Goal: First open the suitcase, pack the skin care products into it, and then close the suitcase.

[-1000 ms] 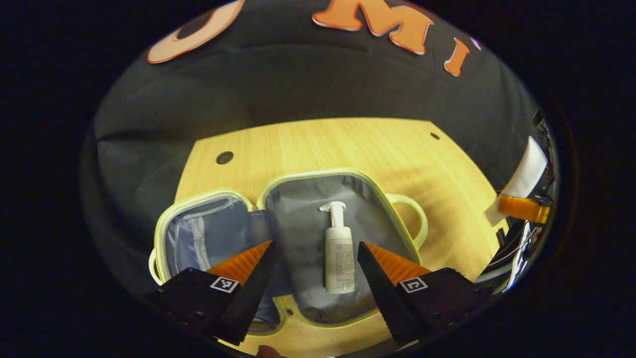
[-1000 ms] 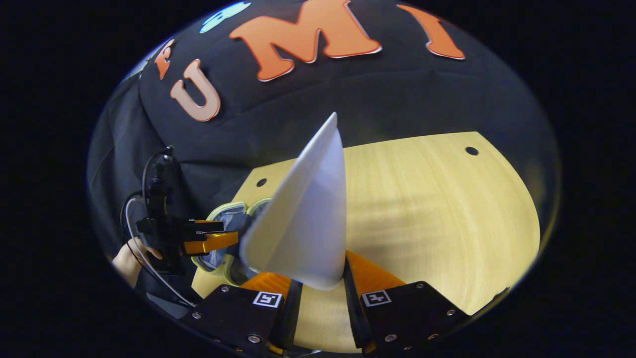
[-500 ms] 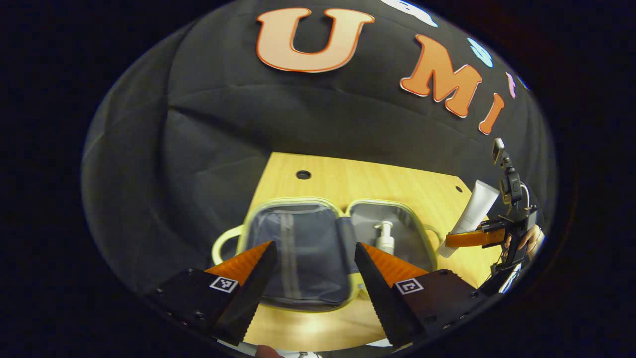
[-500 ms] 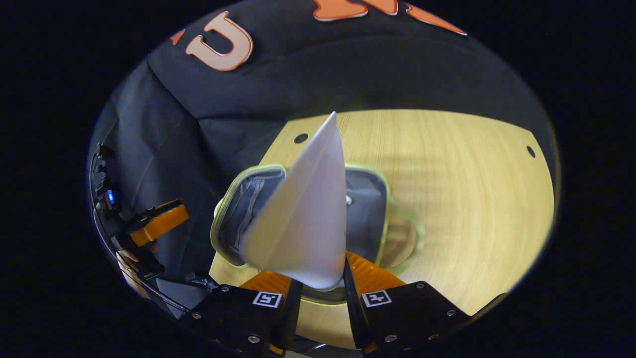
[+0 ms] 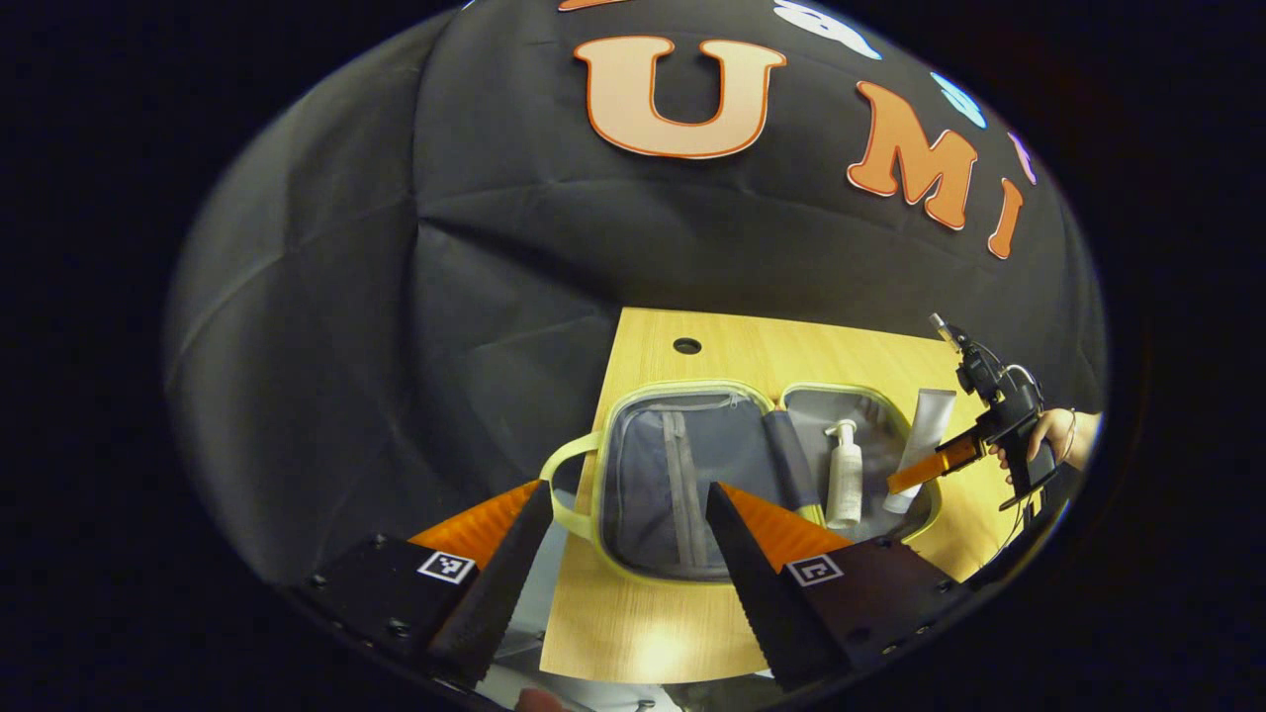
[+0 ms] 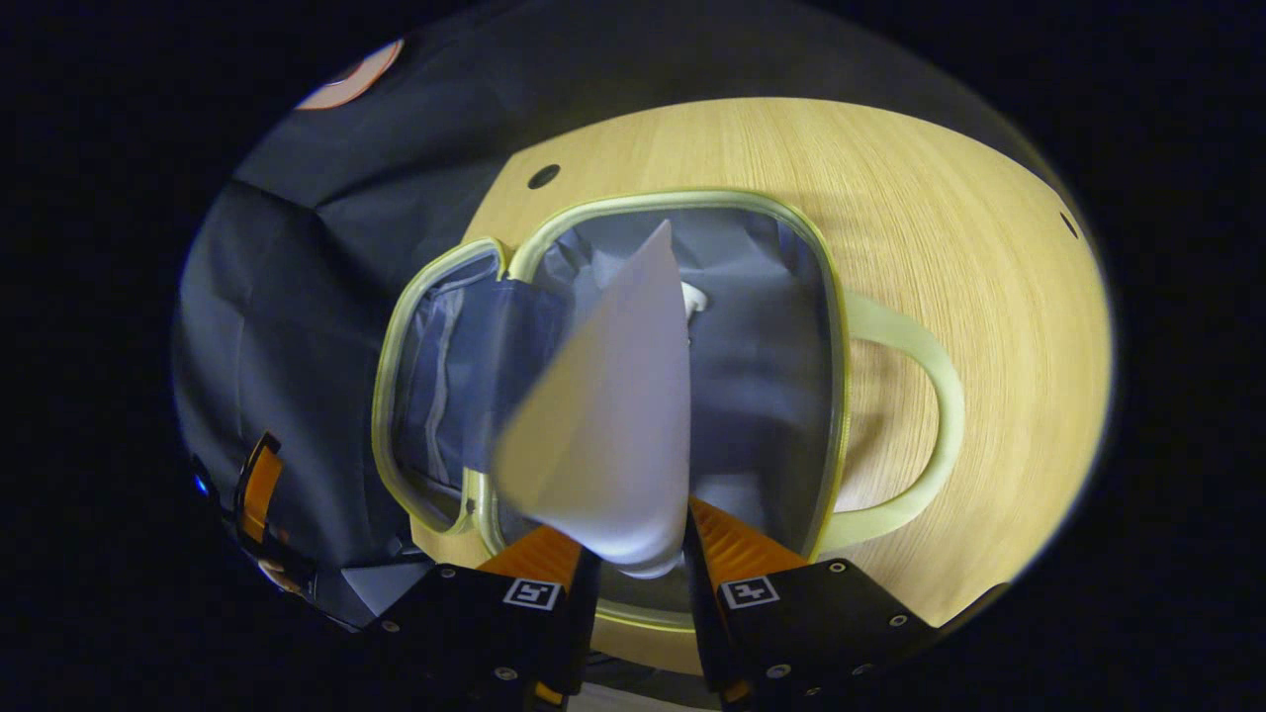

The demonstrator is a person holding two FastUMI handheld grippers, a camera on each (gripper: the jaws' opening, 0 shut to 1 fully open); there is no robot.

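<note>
My right gripper [image 6: 633,554] is clamped on the white tube [image 6: 613,425], both fingers pressing its lower end, angled down over the open suitcase [image 6: 831,326] on the wooden table [image 6: 949,198]. A pump bottle [image 5: 844,475] lies in that half. From the left gripper view, my hand [image 5: 1053,435] holds the right gripper low over the case. My left gripper [image 5: 623,524] hangs back near the table's edge, fingers spread wide, holding nothing.

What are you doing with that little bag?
A person is packing skin care things into an open suitcase lying flat on the table. A pump bottle already lies in one half. The right gripper holds a white tube over that same half, about to put it in. The left gripper hangs open, off to the side, holding nothing.
</note>
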